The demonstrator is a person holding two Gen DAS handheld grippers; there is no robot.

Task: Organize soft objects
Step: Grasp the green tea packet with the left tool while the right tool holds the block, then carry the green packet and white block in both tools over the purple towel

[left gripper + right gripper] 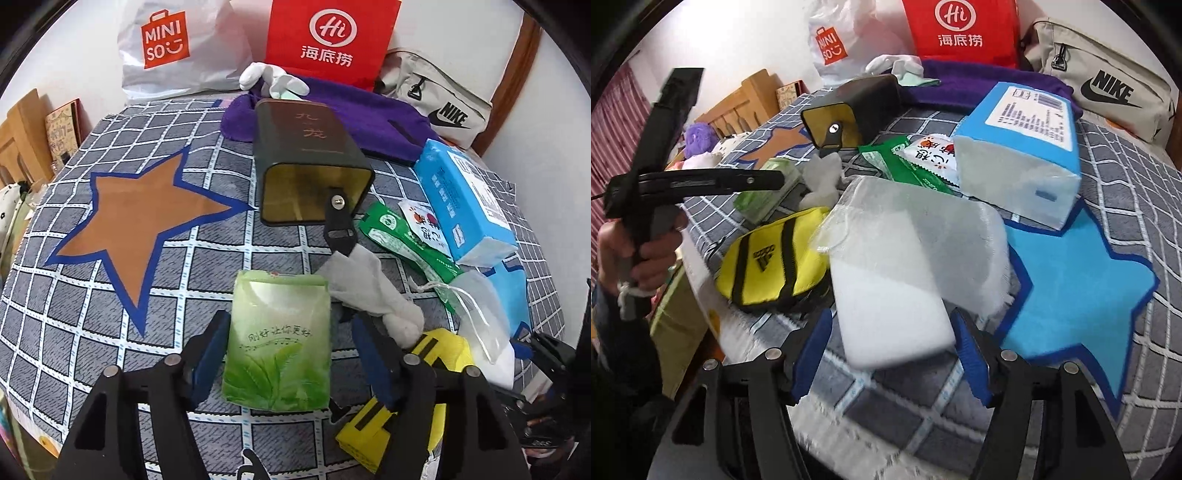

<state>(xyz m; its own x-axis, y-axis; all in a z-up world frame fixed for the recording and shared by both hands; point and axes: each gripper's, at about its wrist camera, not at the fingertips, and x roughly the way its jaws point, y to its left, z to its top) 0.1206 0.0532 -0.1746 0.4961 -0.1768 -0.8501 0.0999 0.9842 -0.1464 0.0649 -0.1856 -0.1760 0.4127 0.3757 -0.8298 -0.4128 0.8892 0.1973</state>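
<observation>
Red paper bag (328,37) against wall, dark tin (310,162) on side, wooden headboard (738,107)

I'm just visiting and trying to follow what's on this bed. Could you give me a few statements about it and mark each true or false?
1. A green tea-leaf packet lies between the left gripper's fingers. True.
2. The dark tin stands upright with its lid on. False: it lies on its side, open end toward the camera.
3. The blue tissue pack sits beside a blue star on the bedspread. True.
4. The yellow pouch rests on the purple towel. False: it lies on the checked bedspread, far from it.
5. The right gripper is around a white sponge block. True.
</observation>
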